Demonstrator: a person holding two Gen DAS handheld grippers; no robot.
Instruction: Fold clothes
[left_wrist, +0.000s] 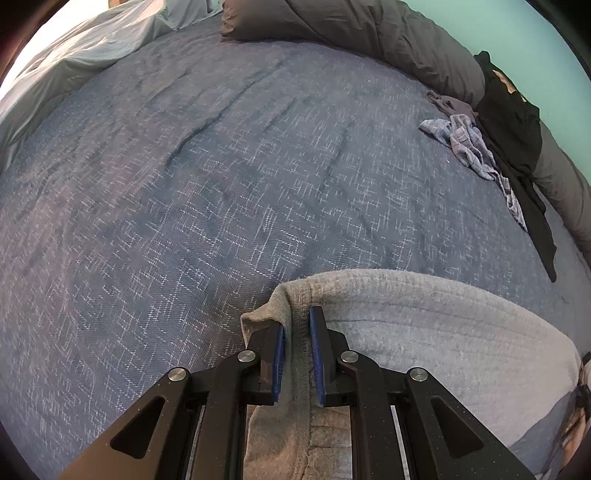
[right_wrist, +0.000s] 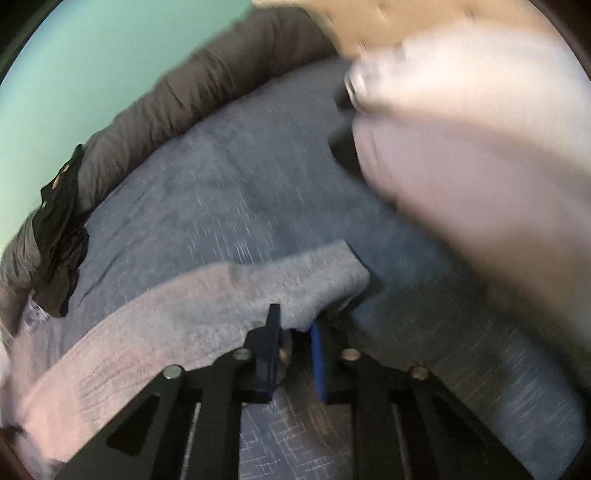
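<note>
A grey fleece garment (left_wrist: 424, 325) lies across the near part of a blue woven bedspread (left_wrist: 221, 184). My left gripper (left_wrist: 297, 314) is shut on its stitched hem, which runs between the two blue pads. The right wrist view is blurred by motion. There the same grey garment (right_wrist: 184, 306) stretches to the left, and its right corner sits between the fingers of my right gripper (right_wrist: 295, 321), which is shut on it. That corner is raised a little off the bedspread (right_wrist: 240, 192).
A plaid cloth (left_wrist: 465, 144), a small brown-grey piece (left_wrist: 450, 103) and a black garment (left_wrist: 513, 125) lie at the right edge against a rolled dark grey duvet (left_wrist: 388, 33). Pale bedding (left_wrist: 74, 55) is bunched at the far left. A large blurred pale mass (right_wrist: 480, 147) fills the upper right.
</note>
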